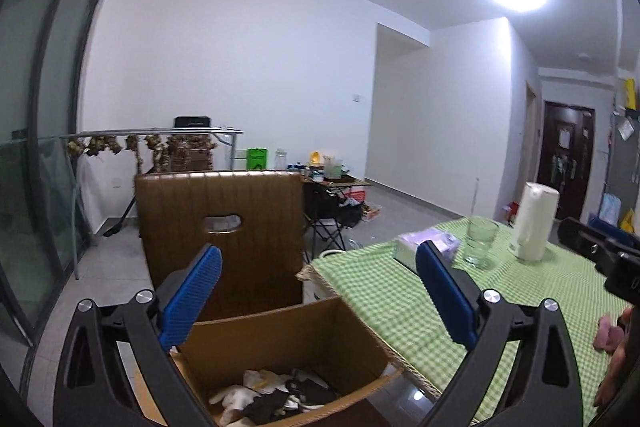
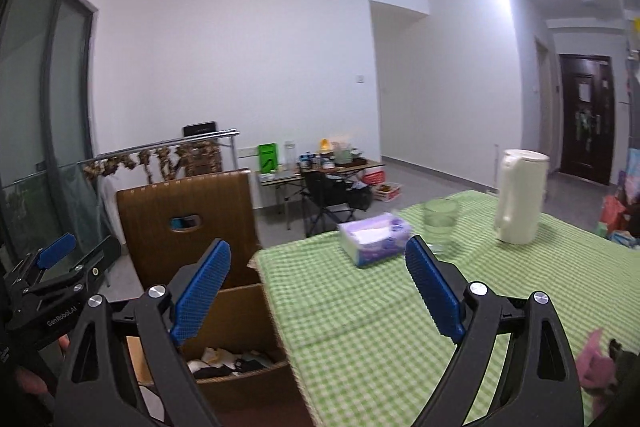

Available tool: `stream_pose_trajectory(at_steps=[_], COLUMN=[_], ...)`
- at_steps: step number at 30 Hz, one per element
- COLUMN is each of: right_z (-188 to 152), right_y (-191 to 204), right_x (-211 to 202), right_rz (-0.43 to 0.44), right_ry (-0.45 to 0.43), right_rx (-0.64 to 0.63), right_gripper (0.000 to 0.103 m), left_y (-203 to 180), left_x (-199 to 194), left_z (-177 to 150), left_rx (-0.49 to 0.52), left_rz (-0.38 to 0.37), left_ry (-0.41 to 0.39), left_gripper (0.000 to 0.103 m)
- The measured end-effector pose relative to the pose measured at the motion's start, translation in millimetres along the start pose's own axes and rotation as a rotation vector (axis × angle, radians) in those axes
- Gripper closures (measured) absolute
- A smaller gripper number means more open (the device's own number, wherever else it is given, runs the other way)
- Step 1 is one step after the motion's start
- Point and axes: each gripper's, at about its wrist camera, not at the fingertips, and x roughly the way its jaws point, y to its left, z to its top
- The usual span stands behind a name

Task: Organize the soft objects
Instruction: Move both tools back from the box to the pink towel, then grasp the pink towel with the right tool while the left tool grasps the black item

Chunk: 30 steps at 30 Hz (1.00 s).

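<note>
A cardboard box (image 1: 280, 339) stands on the floor beside the table and holds several white and dark soft items (image 1: 272, 395); the box (image 2: 240, 311) also shows low left in the right wrist view. My left gripper (image 1: 320, 291) hangs open above the box with nothing between its blue pads. My right gripper (image 2: 318, 291) is open too, empty, over the table's near left corner. A pink soft object (image 2: 596, 367) lies on the green checked tablecloth (image 2: 360, 315) at the far right edge, partly cut off; the pink soft object (image 1: 608, 333) also appears in the left view.
On the table stand a purple tissue pack (image 2: 374, 239), a drinking glass (image 2: 440, 223) and a white jug (image 2: 520, 199). A brown chair back (image 1: 220, 227) rises behind the box. Glass doors (image 1: 40, 107) line the left; a cluttered low table (image 1: 332, 175) sits farther back.
</note>
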Motion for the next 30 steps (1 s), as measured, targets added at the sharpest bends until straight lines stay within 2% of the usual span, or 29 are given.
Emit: stream_pose_trajectory(at_steps=[7,14,20,25,30], right_z=[-17.3,-36.9,-60.3,-76.3,-91.5], right_y=[-62.6,-138.9,-195.0,-214.1,-219.1], right_x=[-43.0,-117.7,-189.2,-229.9,-250.5], right_rz=[-0.19,-0.468,-0.705,-0.813,-0.868], right_ry=[0.022,0.022,0.067,0.091,0.099], right_rx=[0.054,0.123,0.209,0.27,0.301], right_gripper=[0.017,0.017,0.017,0.017,0.017], left_y=[-65.2,-162.2,-238.5,-285.5,-307.9], left_x=[6.5,3.8,-9.9,-21.0,-22.9], left_z=[-10.0,-23.8,-38.3,-54.5,-71.0], left_rx=[0.046,0.084,0.133,0.202,0.234], left_rz=[-0.166,-0.423,-0.634,-0.758,-0.818], left_ry=[0.042,0.091,0.14,0.192,0.222], left_gripper=[0.008,0.008,0.008,0.008,0.008])
